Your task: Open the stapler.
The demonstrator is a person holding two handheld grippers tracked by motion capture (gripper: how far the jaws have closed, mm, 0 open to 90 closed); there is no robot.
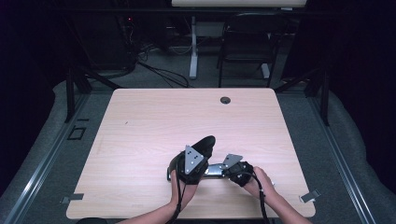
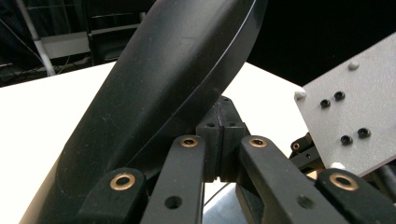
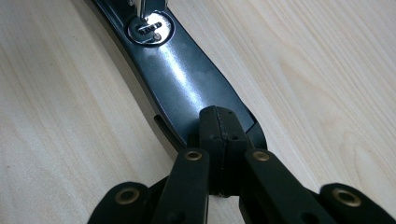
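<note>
A black stapler lies open near the table's front edge. Its top arm (image 1: 204, 143) (image 2: 163, 88) is tilted up and away from its base (image 1: 214, 170) (image 3: 182, 74). My left gripper (image 1: 198, 156) (image 2: 220, 135) is shut, its pads pressed together right beside the underside of the raised arm. My right gripper (image 1: 224, 170) (image 3: 219, 126) is shut too, its tips resting on the near end of the glossy base. The shiny anvil plate (image 3: 149, 29) sits at the base's far end. No part of the stapler shows between either pair of pads.
The light wooden table (image 1: 154, 121) has a cable hole (image 1: 225, 100) at the back middle. A black chair (image 1: 247, 42) and a white table leg (image 1: 193, 46) stand behind it. The right gripper's grey plate (image 2: 350, 112) sits close beside my left gripper.
</note>
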